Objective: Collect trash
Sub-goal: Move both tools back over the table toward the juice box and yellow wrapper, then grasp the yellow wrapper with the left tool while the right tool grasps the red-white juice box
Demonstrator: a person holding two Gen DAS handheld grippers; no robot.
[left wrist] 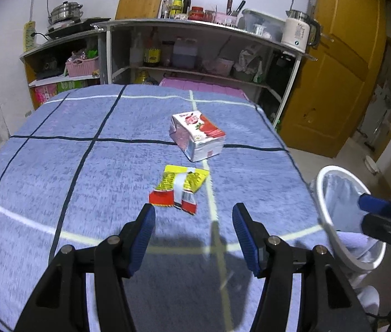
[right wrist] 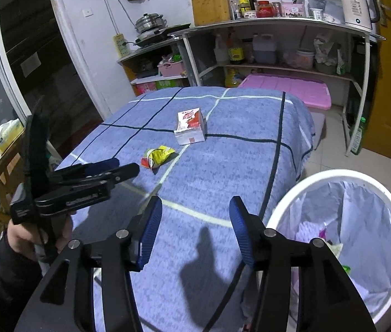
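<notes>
A yellow and red snack wrapper (left wrist: 180,188) lies flat on the blue checked tablecloth (left wrist: 84,179); it also shows in the right wrist view (right wrist: 158,156). A white and red drink carton (left wrist: 196,135) lies beyond it, and shows in the right wrist view too (right wrist: 189,127). My left gripper (left wrist: 194,213) is open and empty, just short of the wrapper. My right gripper (right wrist: 195,204) is open and empty, above the table's right edge, beside the white trash bin (right wrist: 341,173). The bin has a pale liner and some trash inside.
Metal shelves (right wrist: 278,25) with bottles, a kettle (right wrist: 357,2) and a cutting board stand behind the table. A pink lidded box (right wrist: 289,88) sits past the table's far end. A yellow door (left wrist: 341,63) is at the right.
</notes>
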